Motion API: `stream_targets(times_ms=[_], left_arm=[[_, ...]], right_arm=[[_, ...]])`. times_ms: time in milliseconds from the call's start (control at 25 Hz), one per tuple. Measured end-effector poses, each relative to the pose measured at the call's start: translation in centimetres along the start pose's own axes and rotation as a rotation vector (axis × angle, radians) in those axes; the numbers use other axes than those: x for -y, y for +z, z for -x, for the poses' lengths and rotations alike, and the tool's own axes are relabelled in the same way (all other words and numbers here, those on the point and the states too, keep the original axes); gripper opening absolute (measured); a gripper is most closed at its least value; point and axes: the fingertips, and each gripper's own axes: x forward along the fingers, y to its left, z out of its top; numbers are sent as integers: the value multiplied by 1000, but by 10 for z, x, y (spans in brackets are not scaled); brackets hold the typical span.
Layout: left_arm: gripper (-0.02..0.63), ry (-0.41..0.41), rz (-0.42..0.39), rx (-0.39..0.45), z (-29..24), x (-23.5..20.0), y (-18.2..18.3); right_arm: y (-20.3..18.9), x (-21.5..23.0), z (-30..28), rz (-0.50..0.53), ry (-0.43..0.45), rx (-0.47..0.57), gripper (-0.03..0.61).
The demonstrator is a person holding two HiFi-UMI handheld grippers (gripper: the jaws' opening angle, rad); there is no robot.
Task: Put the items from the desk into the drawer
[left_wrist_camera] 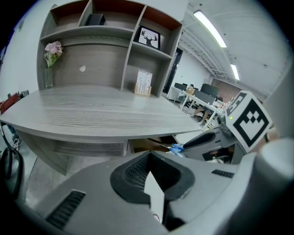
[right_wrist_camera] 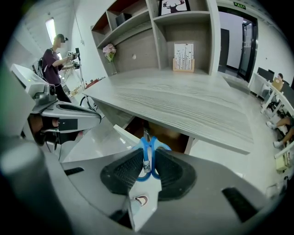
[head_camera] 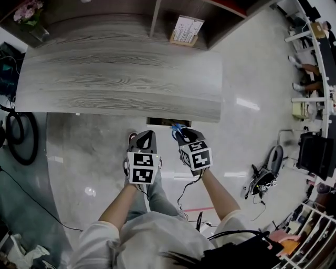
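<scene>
Clamping the blue scissors (right_wrist_camera: 146, 151) by their handle loops, the jaws of the right gripper (right_wrist_camera: 148, 160) press on them from both sides, and the blades point away toward 12 o'clock. The jaws of the left gripper (left_wrist_camera: 150, 174) are together, with nothing between them.

In the head view the two grippers sit side by side at the middle of the frame, the left just beside the right at its 9 o'clock. The scissors stick out of the right one's tip toward 11 o'clock.

Just beyond the scissor tips, at 12 o'clock, the drawer (head_camera: 160, 122) stands open under the front edge of the surface (head_camera: 121, 79), showing a brown inside. The grey wood-grain top itself is bare.

Farther out at 12 o'clock, a shelf unit rises behind the surface, with a white card stand (head_camera: 186, 29) in one bay and pink flowers (head_camera: 29, 11) toward 10 o'clock.
</scene>
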Motion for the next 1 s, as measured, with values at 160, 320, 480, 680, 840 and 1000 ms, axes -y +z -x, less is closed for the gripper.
stream_targets(times_ms=[160,320,480,680,840,1000], left_arm=[[-3,-5,-9,-7,-6,0,3],[-3,-13,-9,-11,-14,0,3],[-3,-14,-13,-20,-17,-2,7],[-3,-18,-14,-34,-18,-3,9],[-3,-22,-17,-35,-20,-3,11],[-3,-17,-16,-41,-21,-6,11]], right_arm=[[4,0,-5,-19,3,-4,80],[9,1,-11,-37,-4,-3,80],[13,2,-18,-62,-6,1,80],[17,4,-22,-104,4,11,80],[20,6,-25,-124,1,27,80],[22,8,-27,-145,-6,40,80]])
